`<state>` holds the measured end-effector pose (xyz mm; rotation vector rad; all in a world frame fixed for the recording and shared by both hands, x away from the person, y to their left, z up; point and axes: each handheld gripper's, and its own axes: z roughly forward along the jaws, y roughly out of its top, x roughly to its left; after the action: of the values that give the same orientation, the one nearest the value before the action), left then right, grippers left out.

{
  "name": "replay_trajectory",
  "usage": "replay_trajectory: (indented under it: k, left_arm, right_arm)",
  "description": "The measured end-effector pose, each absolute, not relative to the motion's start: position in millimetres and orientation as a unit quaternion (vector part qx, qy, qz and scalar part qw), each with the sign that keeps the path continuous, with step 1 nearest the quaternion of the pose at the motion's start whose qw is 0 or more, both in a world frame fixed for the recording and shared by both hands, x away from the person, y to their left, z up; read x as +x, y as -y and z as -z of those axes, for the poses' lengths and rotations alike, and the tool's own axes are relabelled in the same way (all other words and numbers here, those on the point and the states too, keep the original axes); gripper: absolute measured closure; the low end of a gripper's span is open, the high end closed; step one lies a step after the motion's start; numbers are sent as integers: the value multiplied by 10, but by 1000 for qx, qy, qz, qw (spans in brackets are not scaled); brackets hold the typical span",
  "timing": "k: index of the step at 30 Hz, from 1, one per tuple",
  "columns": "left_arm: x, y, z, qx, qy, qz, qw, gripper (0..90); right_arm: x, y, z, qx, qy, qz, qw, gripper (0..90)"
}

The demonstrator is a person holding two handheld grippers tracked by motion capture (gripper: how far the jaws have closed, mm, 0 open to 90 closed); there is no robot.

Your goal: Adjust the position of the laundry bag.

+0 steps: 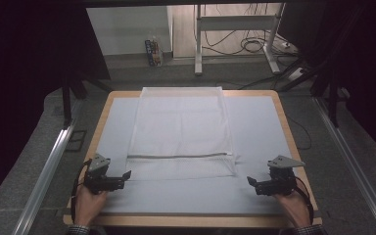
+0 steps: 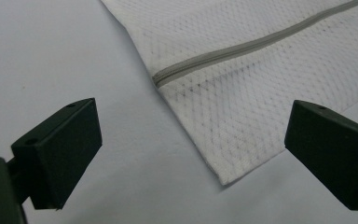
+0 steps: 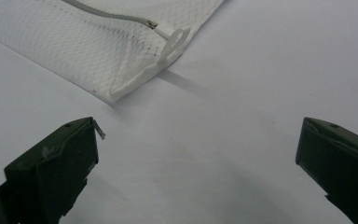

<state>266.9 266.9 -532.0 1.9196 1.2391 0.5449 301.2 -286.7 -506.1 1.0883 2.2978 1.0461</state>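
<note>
1. Step in hand looks like the approach: both jaws spread, empty; bag (image 1: 181, 132) lies flat between left gripper (image 1: 125, 175) and right gripper (image 1: 250, 180).
2. Next: each closes on its nearest bag corner.

Dim room — grey carpet (image 1: 24, 161), metal stand (image 1: 235, 29), floor cables (image 1: 254, 44)

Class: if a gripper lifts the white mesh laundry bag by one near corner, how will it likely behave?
The mesh laundry bag lies thin and flat, so it would probably droop limply. Its open weave suggests lightness. The zipper line might hang slightly stiffer.
</note>
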Motion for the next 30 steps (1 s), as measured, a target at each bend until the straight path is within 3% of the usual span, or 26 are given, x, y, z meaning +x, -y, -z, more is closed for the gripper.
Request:
replay_trajectory:
  k: [30]
  left_arm:
    - [2693,-2650,5279,746,-503,-206,384,51]
  right_arm:
    - [3061,2788,5067,378,-826,-371,194,0]
